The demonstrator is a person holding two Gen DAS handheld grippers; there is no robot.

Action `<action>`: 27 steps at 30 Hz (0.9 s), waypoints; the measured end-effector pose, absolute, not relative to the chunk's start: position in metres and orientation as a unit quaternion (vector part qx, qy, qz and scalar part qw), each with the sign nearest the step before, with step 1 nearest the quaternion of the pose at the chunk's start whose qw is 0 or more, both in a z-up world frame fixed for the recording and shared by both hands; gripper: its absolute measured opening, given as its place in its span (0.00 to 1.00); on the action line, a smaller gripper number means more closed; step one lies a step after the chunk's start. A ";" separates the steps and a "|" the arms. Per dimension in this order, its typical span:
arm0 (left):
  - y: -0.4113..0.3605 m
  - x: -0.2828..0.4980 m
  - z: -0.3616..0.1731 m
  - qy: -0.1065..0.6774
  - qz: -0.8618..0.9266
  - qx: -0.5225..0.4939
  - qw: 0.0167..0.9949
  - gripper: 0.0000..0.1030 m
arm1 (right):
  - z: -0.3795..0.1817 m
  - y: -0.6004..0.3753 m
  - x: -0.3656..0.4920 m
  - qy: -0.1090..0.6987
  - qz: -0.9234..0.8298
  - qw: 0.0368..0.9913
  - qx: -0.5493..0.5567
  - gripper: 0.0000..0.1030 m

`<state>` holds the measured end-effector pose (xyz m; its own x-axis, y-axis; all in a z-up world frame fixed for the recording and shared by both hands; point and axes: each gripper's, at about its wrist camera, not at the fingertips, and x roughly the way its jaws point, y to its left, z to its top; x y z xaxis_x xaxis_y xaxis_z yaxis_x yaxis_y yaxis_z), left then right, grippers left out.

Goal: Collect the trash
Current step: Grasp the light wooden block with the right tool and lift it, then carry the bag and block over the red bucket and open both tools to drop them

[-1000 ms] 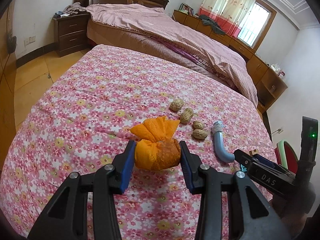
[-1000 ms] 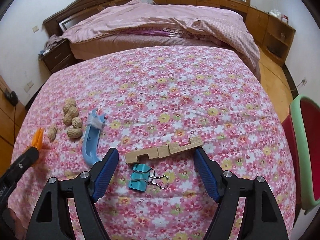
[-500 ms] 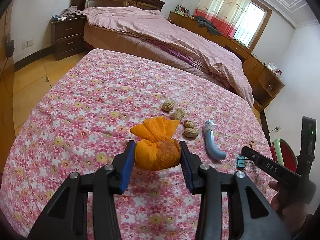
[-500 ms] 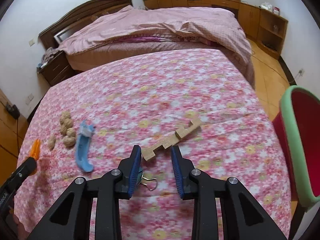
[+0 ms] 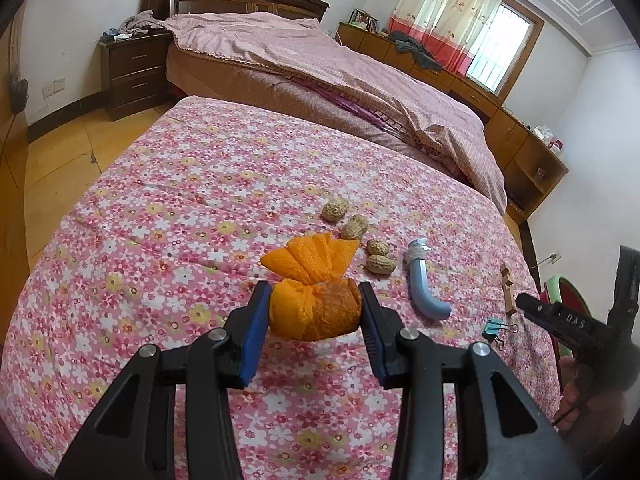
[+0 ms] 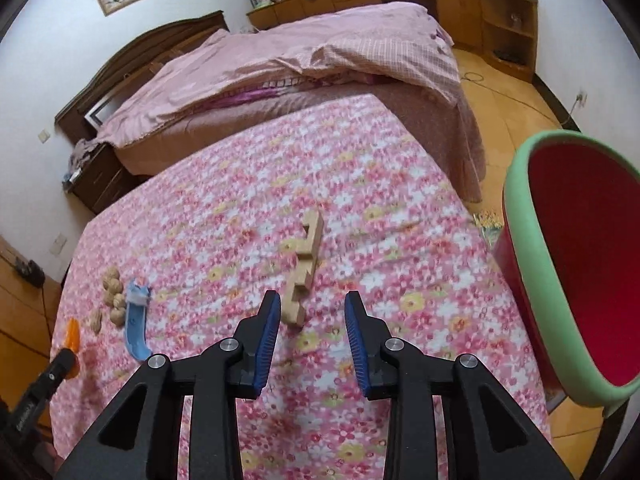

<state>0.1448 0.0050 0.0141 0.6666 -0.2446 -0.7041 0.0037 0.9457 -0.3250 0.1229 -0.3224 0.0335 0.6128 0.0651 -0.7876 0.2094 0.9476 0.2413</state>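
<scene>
Spreading under everything, the floral counter (image 5: 168, 216) carries the scattered litter, and the red bin (image 6: 576, 280) with its green rim stands just off its right edge. Left gripper (image 5: 314, 312): jaws clamped on the orange tied bundle (image 5: 312, 300), both blue pads pressed against its sides, holding it above the cloth. Right gripper (image 6: 308, 336): jaws apart, gripping nothing, with the near end of the notched wooden piece (image 6: 304, 268) between their tips, closer to the left pad; contact cannot be told. Farther left lie the blue curved handle (image 5: 426, 292), the peanuts (image 5: 354, 228) and, nearest the right gripper, a small teal binder clip (image 5: 494, 328)
</scene>
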 end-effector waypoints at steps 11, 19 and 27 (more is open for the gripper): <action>-0.004 0.148 0.013 0.404 -0.076 -0.143 0.900 0.42 | 0.021 -0.312 0.139 0.453 -0.027 0.880 0.142 0.10; -0.013 0.144 0.020 0.399 -0.089 -0.137 0.903 0.42 | 0.030 -0.323 0.116 0.436 -0.005 0.884 0.170 0.10; -0.034 0.133 0.031 0.397 -0.119 -0.135 0.900 0.42 | 0.054 -0.333 0.071 0.406 0.013 0.894 0.189 0.10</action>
<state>0.1332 -0.0342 0.0312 0.6563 -0.3225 -0.6822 0.1077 0.9348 -0.3383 0.0708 -0.3332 0.0536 0.6701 0.1766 -0.7209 0.1301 0.9283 0.3483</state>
